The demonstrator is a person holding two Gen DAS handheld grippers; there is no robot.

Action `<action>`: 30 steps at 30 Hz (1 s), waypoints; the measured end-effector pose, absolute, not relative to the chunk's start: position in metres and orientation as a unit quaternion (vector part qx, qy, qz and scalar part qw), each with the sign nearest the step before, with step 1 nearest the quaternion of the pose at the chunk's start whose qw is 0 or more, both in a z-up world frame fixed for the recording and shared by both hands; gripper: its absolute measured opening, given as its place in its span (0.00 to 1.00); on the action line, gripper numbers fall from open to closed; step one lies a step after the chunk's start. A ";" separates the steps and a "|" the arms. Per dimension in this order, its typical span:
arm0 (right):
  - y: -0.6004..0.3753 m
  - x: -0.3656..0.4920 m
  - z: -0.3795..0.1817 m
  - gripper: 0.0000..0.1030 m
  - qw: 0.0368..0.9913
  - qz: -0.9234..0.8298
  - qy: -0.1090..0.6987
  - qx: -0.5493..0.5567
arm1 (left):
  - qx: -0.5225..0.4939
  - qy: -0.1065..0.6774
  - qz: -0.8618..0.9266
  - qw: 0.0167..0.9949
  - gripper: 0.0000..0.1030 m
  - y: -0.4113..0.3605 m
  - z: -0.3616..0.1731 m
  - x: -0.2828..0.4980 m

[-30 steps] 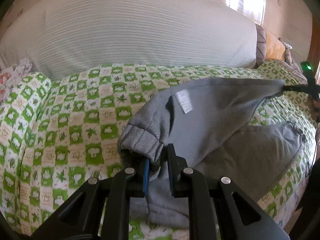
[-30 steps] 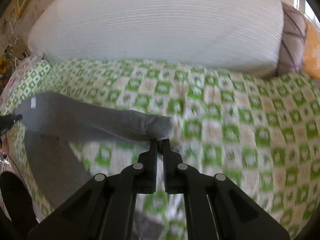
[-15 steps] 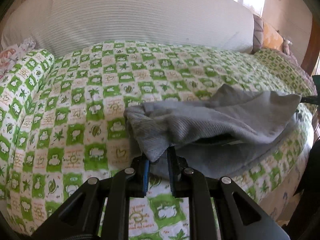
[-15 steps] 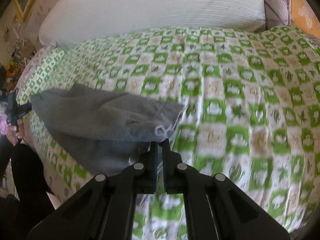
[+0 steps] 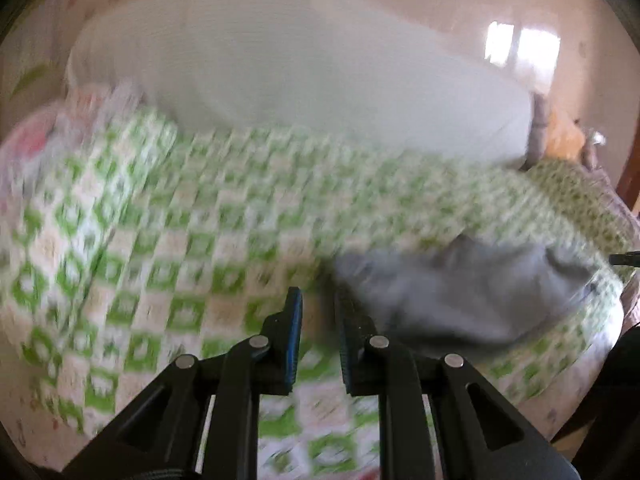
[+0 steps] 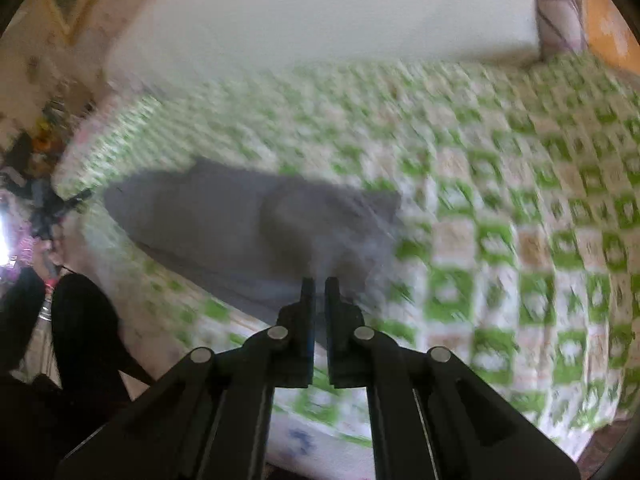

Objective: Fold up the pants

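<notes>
The grey knitted pants [image 6: 256, 224] lie doubled over near the edge of the green-and-white checked bedspread [image 6: 500, 200]. The left gripper [image 5: 318, 300] is slightly parted and empty; the right gripper [image 6: 319, 282] is nearly closed, cloth between its tips unclear. Further folds likely remain.

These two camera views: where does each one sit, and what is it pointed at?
Left wrist: rides the left gripper, looking down past its fingers at the green checked quilt and white bolster.
Right wrist: rides the right gripper, aimed at the grey pants; dark-clothed legs show.
Both share the pants, quilt and bolster.
</notes>
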State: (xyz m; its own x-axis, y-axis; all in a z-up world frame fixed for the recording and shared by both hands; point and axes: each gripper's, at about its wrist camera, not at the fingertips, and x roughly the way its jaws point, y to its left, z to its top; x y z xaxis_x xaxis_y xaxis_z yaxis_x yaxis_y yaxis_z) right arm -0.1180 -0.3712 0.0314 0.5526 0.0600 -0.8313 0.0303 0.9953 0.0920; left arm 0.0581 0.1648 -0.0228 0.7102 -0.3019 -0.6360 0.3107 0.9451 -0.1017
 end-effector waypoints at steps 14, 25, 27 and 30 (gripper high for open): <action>-0.270 -0.020 -0.083 0.05 0.825 0.031 0.555 0.104 | 0.118 0.485 -0.203 0.842 0.15 0.094 -0.102 0.089; -0.217 0.133 -0.098 0.06 0.826 0.043 0.555 0.085 | 0.120 0.456 -0.301 0.829 0.16 0.029 -0.076 0.085; -0.205 0.144 -0.113 0.06 0.812 0.071 0.571 0.096 | 0.143 0.483 -0.309 0.807 0.16 0.029 -0.097 0.083; -0.191 0.153 -0.115 0.06 0.821 0.066 0.565 0.051 | 0.124 0.519 -0.329 0.779 0.17 0.047 -0.115 0.083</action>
